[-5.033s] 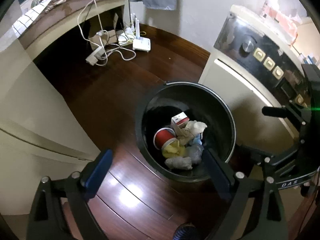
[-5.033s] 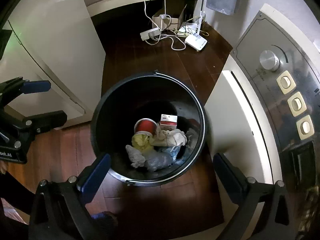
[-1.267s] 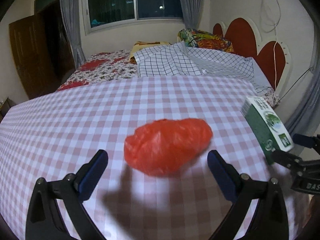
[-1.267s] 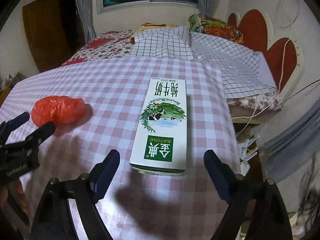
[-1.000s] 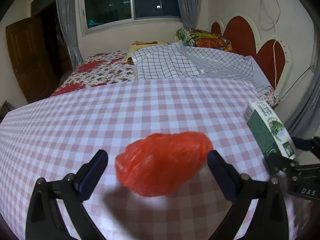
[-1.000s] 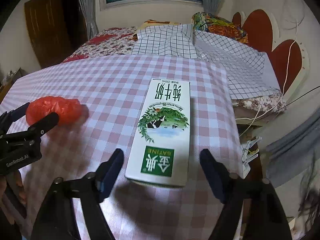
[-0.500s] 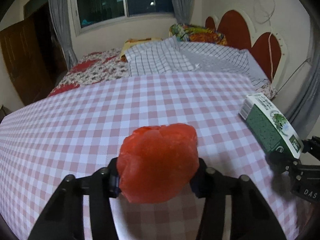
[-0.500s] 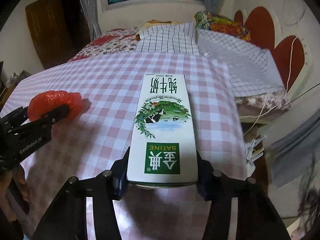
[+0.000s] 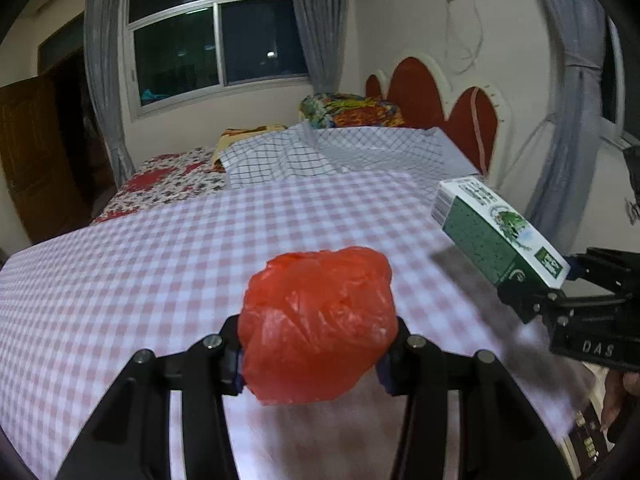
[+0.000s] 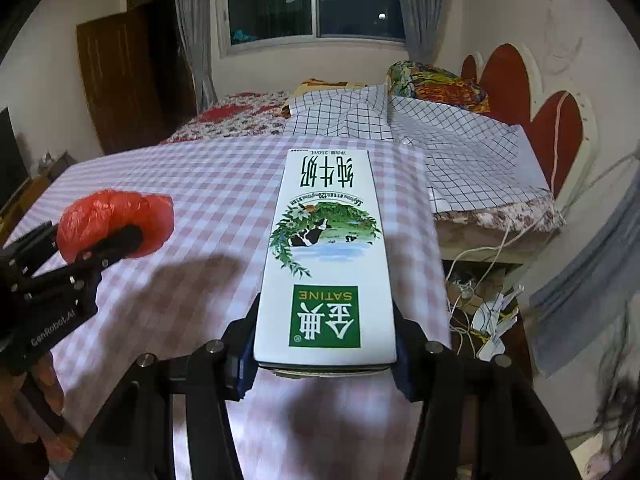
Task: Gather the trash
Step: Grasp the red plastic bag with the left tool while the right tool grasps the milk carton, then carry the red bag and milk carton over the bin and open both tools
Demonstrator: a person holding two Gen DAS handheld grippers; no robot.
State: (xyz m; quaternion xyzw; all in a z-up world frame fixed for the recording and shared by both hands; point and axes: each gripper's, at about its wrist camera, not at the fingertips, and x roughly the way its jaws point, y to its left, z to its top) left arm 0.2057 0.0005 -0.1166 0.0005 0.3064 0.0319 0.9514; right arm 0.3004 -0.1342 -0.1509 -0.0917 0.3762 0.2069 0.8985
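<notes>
The crumpled red plastic bag (image 9: 318, 326) sat pinched in the left gripper (image 9: 316, 354), jaws tight on both its sides, raised above the pink-and-white checked bench (image 9: 160, 256). To the bag's right, the white-and-green rectangular milk carton (image 10: 326, 264) was clamped at its near end by the right gripper (image 10: 324, 354), also lifted off the bench. Beyond the bench lay a bed with a grid-patterned white sheet (image 10: 448, 136).
</notes>
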